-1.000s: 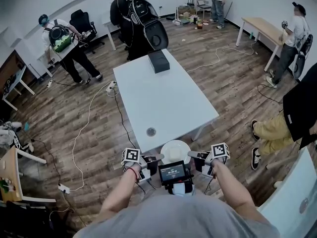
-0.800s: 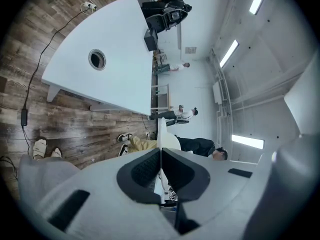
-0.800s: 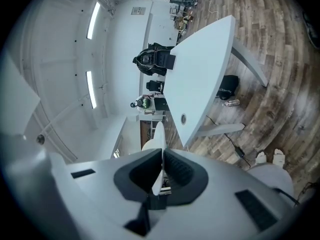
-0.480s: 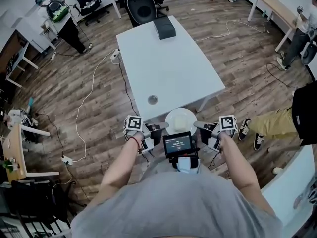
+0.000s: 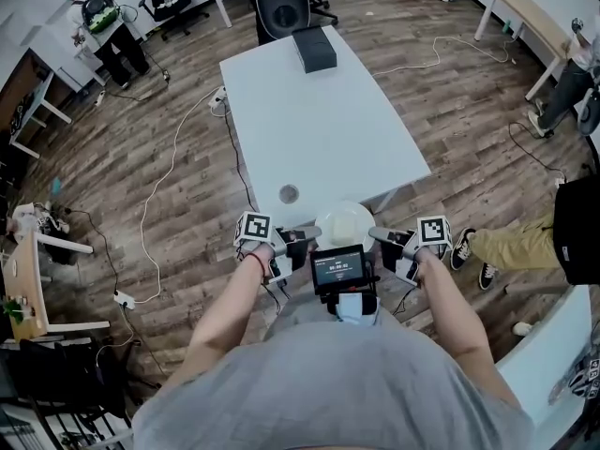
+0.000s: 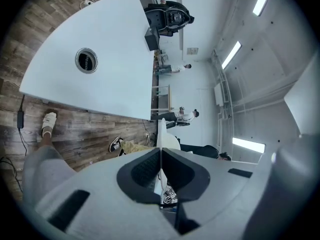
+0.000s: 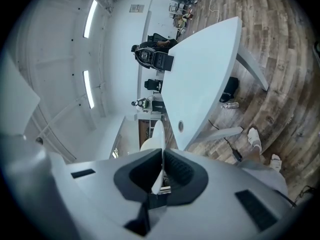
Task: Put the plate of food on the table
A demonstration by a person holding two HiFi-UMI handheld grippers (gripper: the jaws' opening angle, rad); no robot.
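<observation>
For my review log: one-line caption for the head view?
Left gripper and right gripper clamp opposite rims of a white plate at the near edge of the table.

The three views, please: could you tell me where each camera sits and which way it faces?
Head view: on the person's head, facing steeply down at the table and the plate; both forearms, the left gripper and the right gripper show.
Left gripper view: on the left gripper, facing along its own jaws, shut on the plate's rim, toward the table.
Right gripper view: on the right gripper, likewise, its own jaws shut on the opposite rim.
Shared: all three show plate and table.
</observation>
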